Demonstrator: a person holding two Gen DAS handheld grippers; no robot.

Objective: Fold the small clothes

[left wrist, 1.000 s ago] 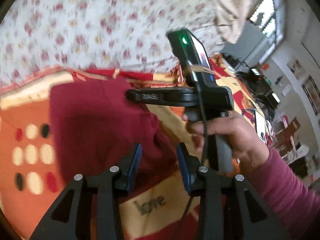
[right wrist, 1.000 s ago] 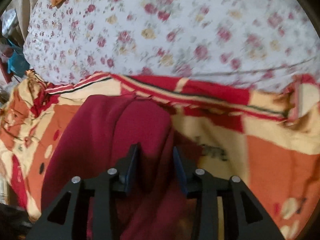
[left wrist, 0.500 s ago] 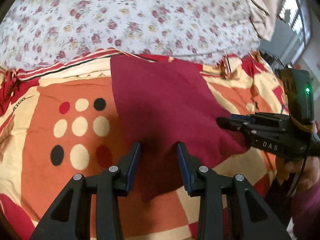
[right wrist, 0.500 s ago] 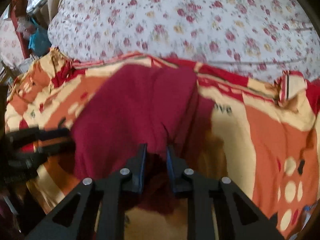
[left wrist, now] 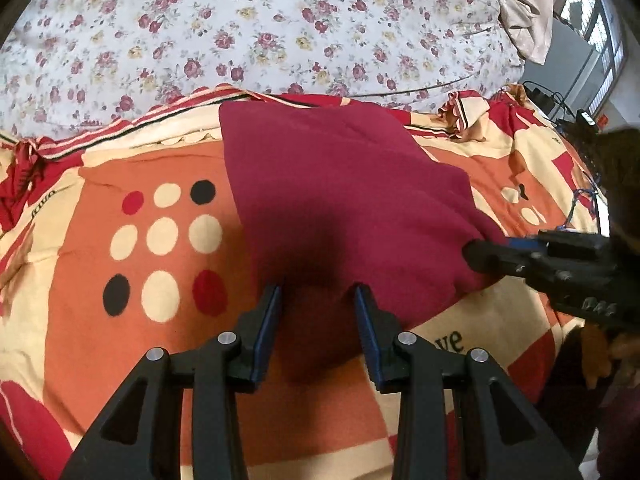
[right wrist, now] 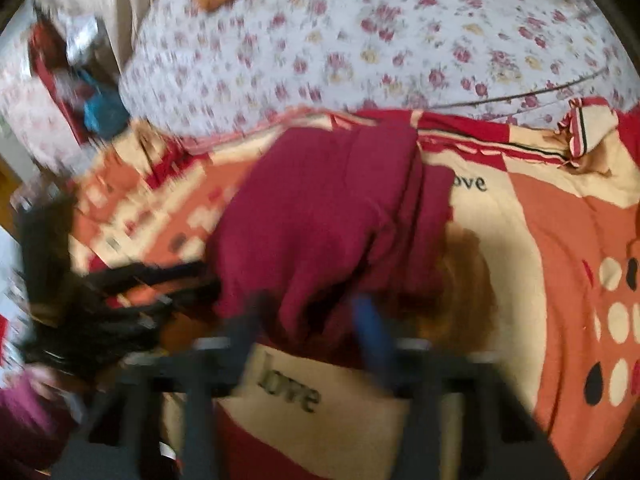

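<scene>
A dark red garment (left wrist: 340, 196) lies spread on the patterned orange blanket (left wrist: 100, 320); it also shows in the right wrist view (right wrist: 320, 216). My left gripper (left wrist: 318, 300) is open, its blue pads either side of the garment's near edge, holding nothing. My right gripper (right wrist: 312, 312) is blurred by motion and its jaws stand apart over the garment's near corner. In the left wrist view the right gripper (left wrist: 480, 254) touches the garment's right corner, which lifts slightly.
A white floral quilt (left wrist: 280, 28) bulges along the back of the bed. The blanket carries dots (left wrist: 164, 240) and the word "love" (right wrist: 288, 392). A window and clutter (left wrist: 592, 40) lie at far right. The bed edge drops at left (right wrist: 48, 120).
My right gripper was closed on the garment and now stands open, sweeping right. The garment has been pulled flat. My left gripper stayed open at the near edge.
</scene>
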